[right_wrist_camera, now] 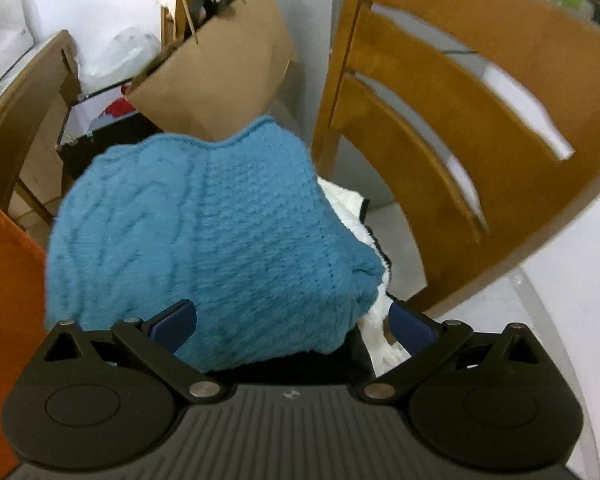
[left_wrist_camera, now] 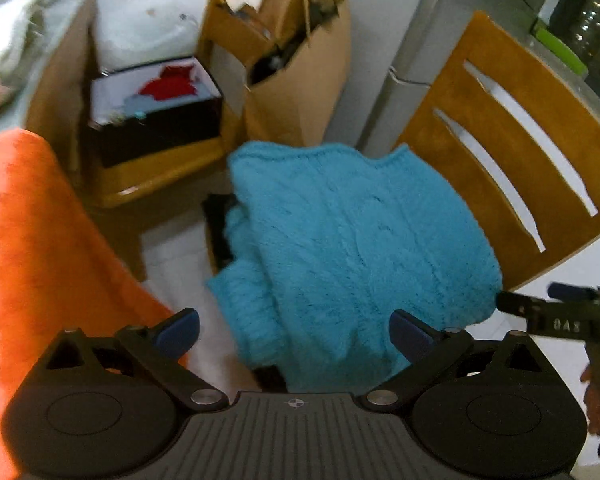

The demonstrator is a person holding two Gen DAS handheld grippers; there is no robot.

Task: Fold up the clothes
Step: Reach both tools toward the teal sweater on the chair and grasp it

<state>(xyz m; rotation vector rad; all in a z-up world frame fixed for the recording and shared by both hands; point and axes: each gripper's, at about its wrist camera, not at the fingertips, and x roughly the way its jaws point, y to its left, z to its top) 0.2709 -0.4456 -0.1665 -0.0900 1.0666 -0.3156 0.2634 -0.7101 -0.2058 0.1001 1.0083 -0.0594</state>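
A teal knitted sweater [left_wrist_camera: 360, 232] lies folded in a thick bundle on a wooden chair, one ribbed cuff hanging at its near left. My left gripper [left_wrist_camera: 295, 333] is open, its blue pads on either side of the bundle's near edge and slightly above it. In the right wrist view the sweater [right_wrist_camera: 204, 232] rests on a white fleecy garment [right_wrist_camera: 356, 216] and something black. My right gripper [right_wrist_camera: 293, 326] is open too, with the sweater's near edge between its fingers. The right gripper [left_wrist_camera: 556, 312] also shows at the right edge of the left wrist view, by the sweater's right corner.
The chair back [right_wrist_camera: 460, 128] with curved slats rises right of the pile. An orange cloth [left_wrist_camera: 40, 248] drapes at the left. Behind stand a brown paper bag [left_wrist_camera: 300, 80], a black box [left_wrist_camera: 156, 128] holding red fabric, and wooden furniture [left_wrist_camera: 60, 80].
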